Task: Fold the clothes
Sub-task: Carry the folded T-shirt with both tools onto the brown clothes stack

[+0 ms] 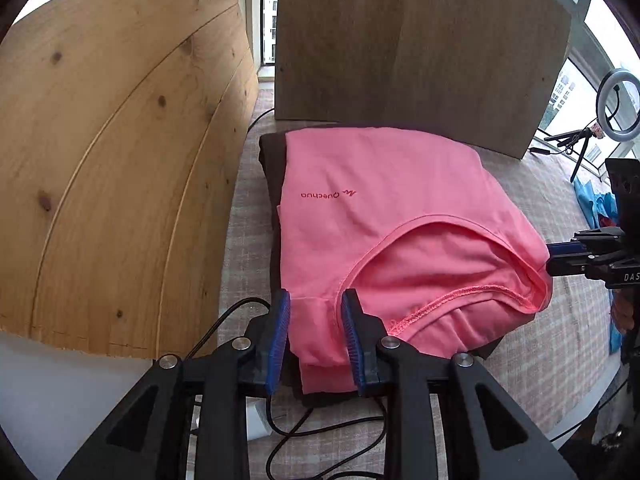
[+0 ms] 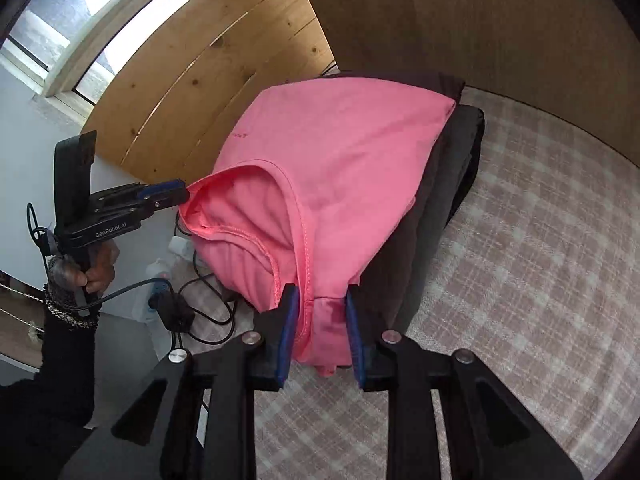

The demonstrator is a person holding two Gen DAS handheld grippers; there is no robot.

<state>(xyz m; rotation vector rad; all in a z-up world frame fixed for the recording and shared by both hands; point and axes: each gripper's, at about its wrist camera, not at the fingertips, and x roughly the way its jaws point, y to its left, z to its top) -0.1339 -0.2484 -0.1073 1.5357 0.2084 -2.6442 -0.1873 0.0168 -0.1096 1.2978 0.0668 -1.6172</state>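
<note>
Two jaw pairs, seemingly slack; one pink shirt [image 1: 384, 208].

One folded pink T-shirt [image 1: 384, 216] lies on top of one dark folded garment [image 1: 272, 168], a stack of two on one checked cloth-covered desk [image 2: 520, 240]. Two claws are at the pile: the left claw [image 1: 316, 336] and the right claw [image 2: 322, 332], each with two blue-padded fingers. Two wooden boards stand behind, one pale pine board [image 1: 120, 160] and one grey-brown board [image 1: 420, 52]. One ring light [image 1: 618, 96] stands on one tripod. One hand [image 2: 98, 268] is visible.
</note>
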